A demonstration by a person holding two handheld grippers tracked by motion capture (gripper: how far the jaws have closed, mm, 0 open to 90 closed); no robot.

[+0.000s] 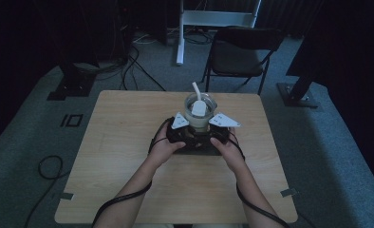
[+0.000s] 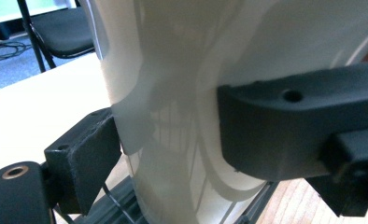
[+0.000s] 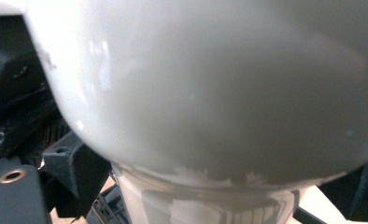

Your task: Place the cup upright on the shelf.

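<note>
A clear vessel (image 1: 200, 110) with a white piece inside and a white handle sticking up stands on a black base (image 1: 200, 144) at the table's middle. My left gripper (image 1: 187, 129) comes at it from the left and my right gripper (image 1: 213, 129) from the right. In the left gripper view the vessel's pale wall (image 2: 173, 93) sits between the jaws, both pressed against it, so the left gripper (image 2: 173, 154) is shut on it. In the right gripper view a white rounded bulge (image 3: 210, 84) looms close, and the right gripper (image 3: 210, 198) is shut around the clear neck (image 3: 210, 205) below it.
The wooden table (image 1: 128, 156) has bare room left, right and in front of the base. A black folding chair (image 1: 239, 54) stands beyond the far edge. Cables trail from both grippers over the near edge, and more lie on the floor (image 1: 50, 166).
</note>
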